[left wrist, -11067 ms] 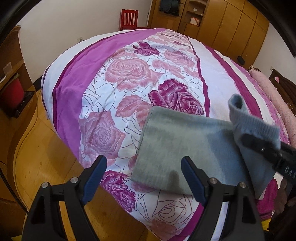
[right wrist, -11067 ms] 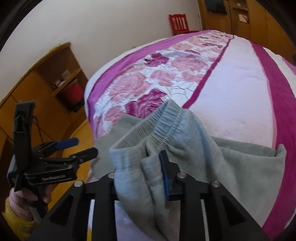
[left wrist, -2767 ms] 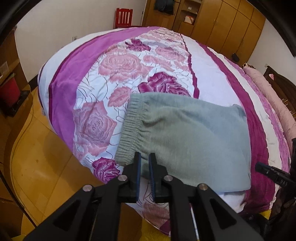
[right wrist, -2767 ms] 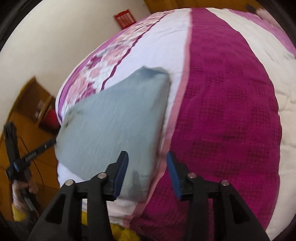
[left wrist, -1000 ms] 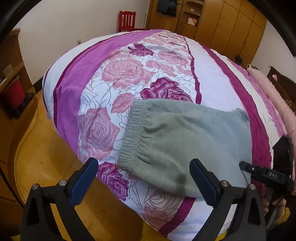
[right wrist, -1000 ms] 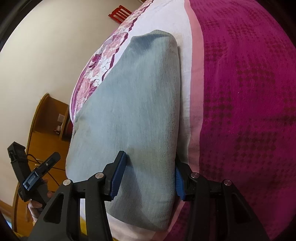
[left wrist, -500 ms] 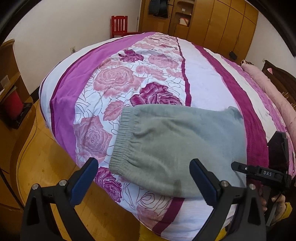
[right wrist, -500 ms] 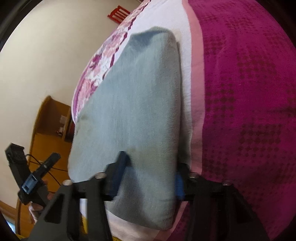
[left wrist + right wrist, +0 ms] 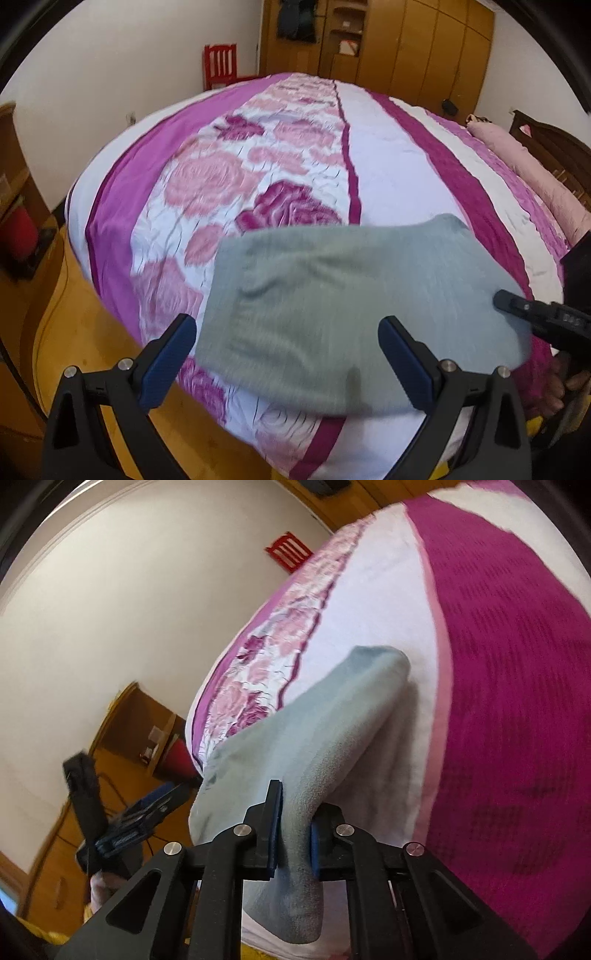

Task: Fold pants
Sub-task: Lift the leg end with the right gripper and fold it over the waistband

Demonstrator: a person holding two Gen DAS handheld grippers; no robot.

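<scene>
The grey folded pants (image 9: pixel 343 302) lie near the bed's front edge on the floral and magenta bedspread (image 9: pixel 258 177). My left gripper (image 9: pixel 288 350) is wide open and empty, just in front of the pants' near edge. My right gripper (image 9: pixel 293 836) is shut on the right end of the pants (image 9: pixel 314 746) and lifts that end off the bed. It shows in the left wrist view (image 9: pixel 535 314) at the pants' right side. The left gripper shows in the right wrist view (image 9: pixel 147 812) at the far left.
A pink bolster (image 9: pixel 532 177) lies along the bed's right side by a dark headboard (image 9: pixel 554 144). A red chair (image 9: pixel 221 66) and wooden wardrobes (image 9: pixel 406 48) stand at the back wall. Wooden floor (image 9: pixel 74 332) and a shelf unit (image 9: pixel 147 731) lie left of the bed.
My right gripper has shut on the pants' right end and raised it. The pants have shifted and rumpled. My left gripper stays open.
</scene>
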